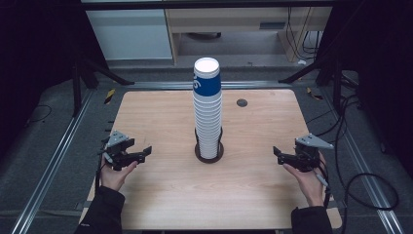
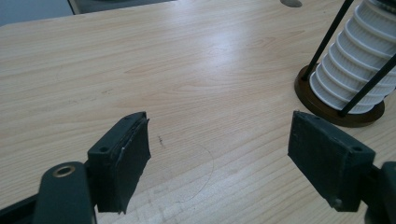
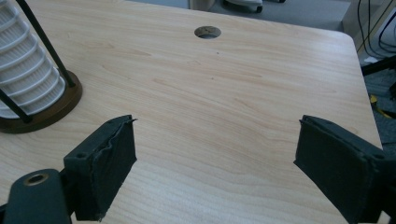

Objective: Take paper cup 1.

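I have the stack of paper cups (image 1: pixel 208 114) standing upright in the middle of the table (image 1: pixel 160 195), seated in a round dark holder (image 1: pixel 209 155) with thin black rods rising along its sides. The top cup is blue with a white mark on its near-left face, too small for me to read; the cups below show white ribbed rims. My left gripper (image 1: pixel 141 153) sits near the left edge, jaws wide apart and holding nothing, well apart from the stack. My right gripper (image 1: pixel 278 153) mirrors it near the right edge, jaws equally wide and empty. The tabletop is pale wood-grain laminate with a small round cable hole (image 1: pixel 241 102) far right of the stack. Beyond it I see grey floor, metal rails, a light cabinet and hanging cables.
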`<state>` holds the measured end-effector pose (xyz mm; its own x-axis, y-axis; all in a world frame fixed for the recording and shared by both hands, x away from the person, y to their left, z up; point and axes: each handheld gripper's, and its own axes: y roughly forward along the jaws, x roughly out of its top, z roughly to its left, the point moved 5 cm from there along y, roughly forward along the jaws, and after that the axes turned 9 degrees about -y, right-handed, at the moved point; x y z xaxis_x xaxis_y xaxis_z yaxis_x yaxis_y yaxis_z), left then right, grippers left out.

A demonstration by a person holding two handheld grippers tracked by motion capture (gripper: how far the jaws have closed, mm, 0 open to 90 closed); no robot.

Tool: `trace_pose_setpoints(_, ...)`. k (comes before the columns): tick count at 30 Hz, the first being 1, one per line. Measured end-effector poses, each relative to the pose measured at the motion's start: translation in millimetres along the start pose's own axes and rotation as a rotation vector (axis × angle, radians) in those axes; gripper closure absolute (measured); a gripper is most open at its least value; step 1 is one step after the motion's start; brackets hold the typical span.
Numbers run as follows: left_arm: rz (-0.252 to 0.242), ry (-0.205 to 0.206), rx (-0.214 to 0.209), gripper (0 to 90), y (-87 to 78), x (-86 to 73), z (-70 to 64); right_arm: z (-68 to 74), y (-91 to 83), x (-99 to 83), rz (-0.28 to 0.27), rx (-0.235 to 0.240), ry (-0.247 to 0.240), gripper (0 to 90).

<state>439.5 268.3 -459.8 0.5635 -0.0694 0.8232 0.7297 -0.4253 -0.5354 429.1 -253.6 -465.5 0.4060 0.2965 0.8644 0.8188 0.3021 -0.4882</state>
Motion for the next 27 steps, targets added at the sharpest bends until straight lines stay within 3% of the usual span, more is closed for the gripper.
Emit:
trace_pose_setpoints(6,0.01,-0.002,-0.017,18.1,3.6,-2.9,-3.9,1.7,-3.6,6.5,-0.026,0.019,0.008,12.1)
trace_pose_setpoints(15,0.009,-0.005,-0.027,15.6,5.2,-2.9,-4.7,29.8,-11.9,55.7,-0.124,0.115,-0.064,12.0)
trace_pose_setpoints(27,0.035,-0.001,-0.025,14.9,9.7,-6.8,-4.1,42.9,-17.4,104.3,-0.219,0.179,-0.077,10.2)
